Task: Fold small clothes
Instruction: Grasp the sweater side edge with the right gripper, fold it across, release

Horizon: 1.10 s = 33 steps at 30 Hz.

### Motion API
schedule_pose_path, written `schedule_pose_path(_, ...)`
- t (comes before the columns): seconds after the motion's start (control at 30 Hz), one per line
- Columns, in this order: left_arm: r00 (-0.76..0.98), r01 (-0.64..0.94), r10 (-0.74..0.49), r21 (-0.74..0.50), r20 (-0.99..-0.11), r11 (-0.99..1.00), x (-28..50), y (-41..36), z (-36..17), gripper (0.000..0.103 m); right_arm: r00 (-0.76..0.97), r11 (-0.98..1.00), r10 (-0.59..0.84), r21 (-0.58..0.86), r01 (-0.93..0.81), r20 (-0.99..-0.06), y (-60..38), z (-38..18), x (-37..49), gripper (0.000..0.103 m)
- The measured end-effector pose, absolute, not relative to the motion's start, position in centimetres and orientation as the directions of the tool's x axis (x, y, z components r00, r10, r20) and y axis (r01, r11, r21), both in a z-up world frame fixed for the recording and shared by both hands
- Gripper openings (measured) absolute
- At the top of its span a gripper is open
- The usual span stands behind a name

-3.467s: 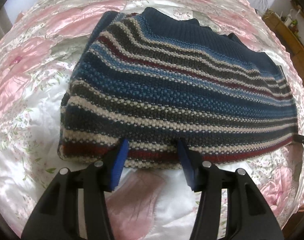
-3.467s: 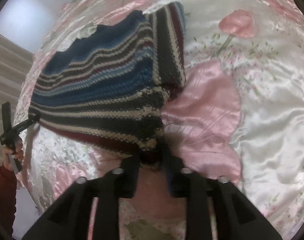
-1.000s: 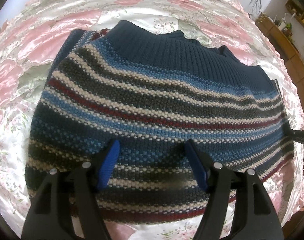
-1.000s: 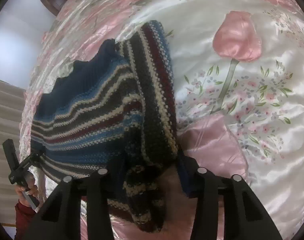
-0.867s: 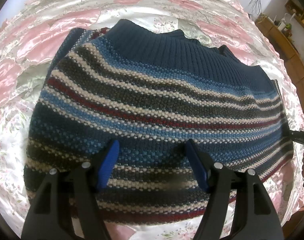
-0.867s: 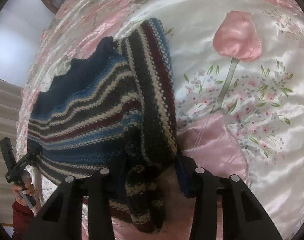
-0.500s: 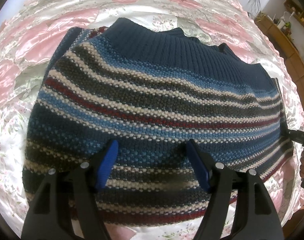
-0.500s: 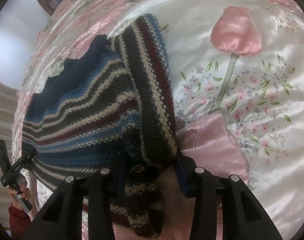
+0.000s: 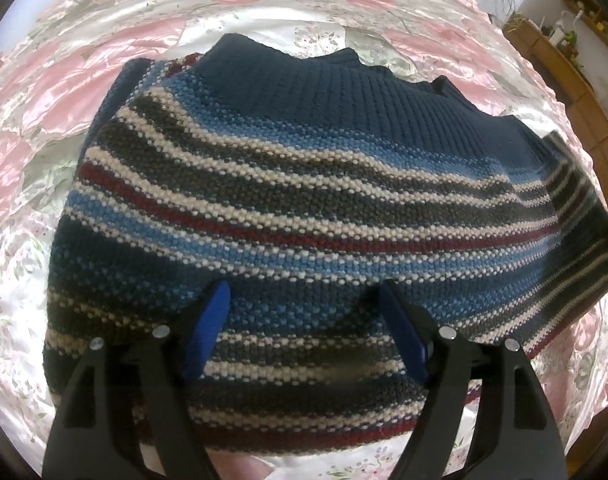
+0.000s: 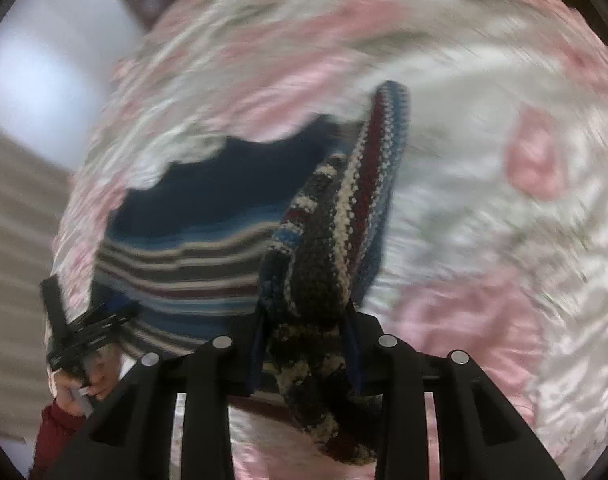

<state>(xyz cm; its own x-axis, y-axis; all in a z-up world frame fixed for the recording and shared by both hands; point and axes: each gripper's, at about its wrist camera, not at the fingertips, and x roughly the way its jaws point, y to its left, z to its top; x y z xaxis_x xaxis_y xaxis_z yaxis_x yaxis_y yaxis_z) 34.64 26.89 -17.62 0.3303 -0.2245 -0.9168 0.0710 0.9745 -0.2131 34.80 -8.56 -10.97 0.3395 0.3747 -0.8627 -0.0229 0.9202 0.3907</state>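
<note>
A striped knit sweater (image 9: 304,208) in navy, blue, white and dark red lies flat on the bed, its navy ribbed collar at the far side. My left gripper (image 9: 304,288) hovers open over the sweater's lower part, with its blue pads (image 9: 208,328) spread wide and nothing between them. My right gripper (image 10: 305,320) is shut on the sweater's side edge (image 10: 327,248), which stands up as a bunched fold above the flat part. The right wrist view is blurred by motion. There the left gripper (image 10: 88,328) shows at the sweater's far corner, held by a hand in a red sleeve (image 10: 52,436).
The bed is covered with a shiny pink and white floral satin quilt (image 9: 116,44). Wooden furniture (image 9: 563,68) with small items stands beyond the bed at the upper right. A pale wall (image 10: 44,64) lies past the bed's other side.
My right gripper has closed on the sweater's side edge and lifted it up off the bed. The left gripper moved from the hem to over the sweater, then held still and open.
</note>
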Motion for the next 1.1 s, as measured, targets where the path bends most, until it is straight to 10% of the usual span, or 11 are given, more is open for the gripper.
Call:
schedule_pose_path(0.47, 0.334, 0.086, -0.247, -0.231, -0.91, 0.969, 34.7, 27.1, -17.8, 0.081, 0.271, 0.887, 0.425, 0.338, -0.313, -0.864, 5.0, -9.2, 35.0, 0.033)
schedule_pose_path(1.1, 0.335, 0.08, -0.23, -0.215, -0.914, 0.973, 34.9, 26.5, -17.9, 0.086, 0.161, 0.817, 0.554, 0.497, -0.291, -0.817, 6.1, -13.2, 34.2, 0.051)
